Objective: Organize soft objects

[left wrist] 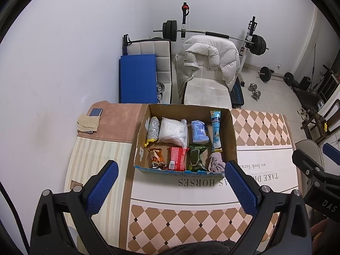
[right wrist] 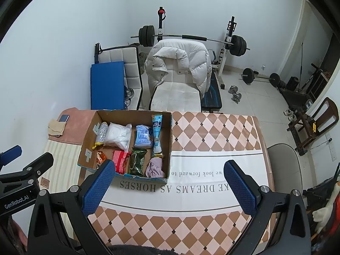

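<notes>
Both grippers, left gripper (left wrist: 171,186) and right gripper (right wrist: 170,184), are hovering with fingers spread wide and gripping nothing. Soft packets are lying inside the cardboard box (left wrist: 142,148) on the table (left wrist: 191,216); you're best descending straight, pinching one gently mid-body.

Cardboard box (left wrist: 233,136): matt brown, torn edge. Snack packets (left wrist: 176,158): glossy plastic film. Tablecloth (left wrist: 265,127): smooth, slight sheen. Gripper pads (left wrist: 101,189): blue, textured rubber.
</notes>
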